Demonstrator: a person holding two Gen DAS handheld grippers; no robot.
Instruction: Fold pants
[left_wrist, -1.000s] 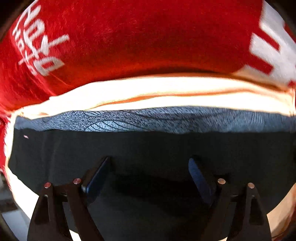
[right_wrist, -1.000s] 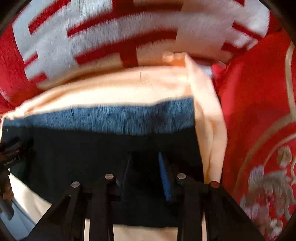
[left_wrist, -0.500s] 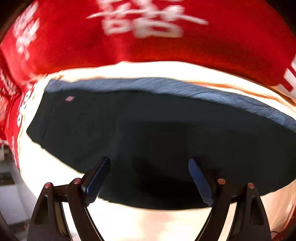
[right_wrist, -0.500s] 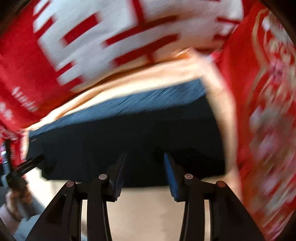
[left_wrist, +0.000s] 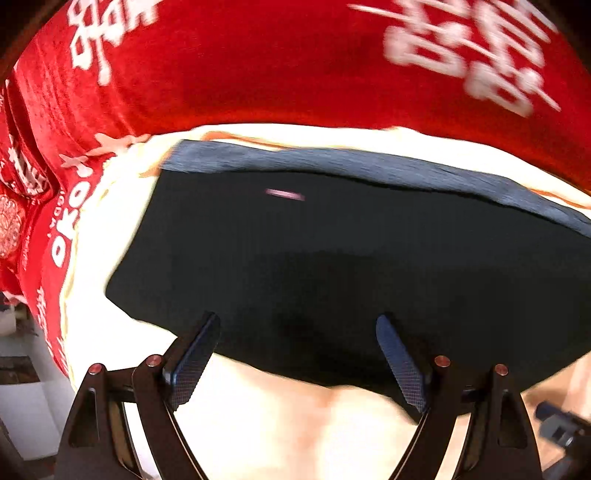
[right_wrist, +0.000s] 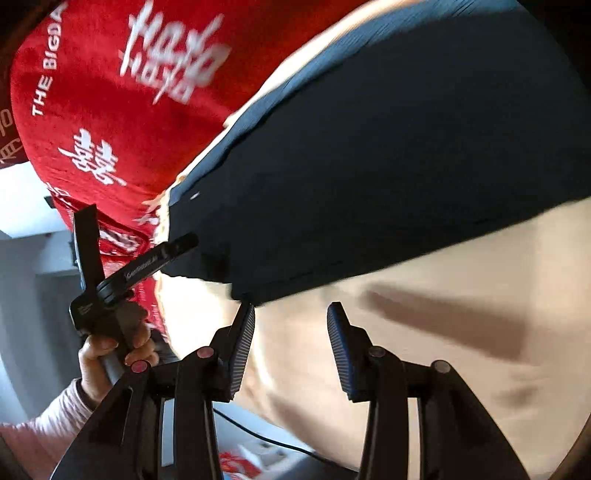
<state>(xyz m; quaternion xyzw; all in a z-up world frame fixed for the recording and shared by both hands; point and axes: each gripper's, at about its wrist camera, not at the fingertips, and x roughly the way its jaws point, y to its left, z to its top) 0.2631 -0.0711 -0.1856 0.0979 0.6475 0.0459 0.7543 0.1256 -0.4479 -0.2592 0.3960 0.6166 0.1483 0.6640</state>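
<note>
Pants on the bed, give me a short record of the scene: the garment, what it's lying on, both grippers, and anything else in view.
garment: dark pants, folded flat into a rough rectangle
surface: cream sheet over a red printed blanket
left gripper: open, nothing between the fingers, above the pants' near edge
right gripper: open, empty, above the sheet by the pants' corner
also in view: hand holding the left gripper's handle

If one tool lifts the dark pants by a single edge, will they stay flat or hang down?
The dark pants will probably droop: they are thin cloth lying flat in layers. The fold would likely open, since nothing visibly holds the layers together. They look light, so they may slide on the cream cloth when pushed.
</note>
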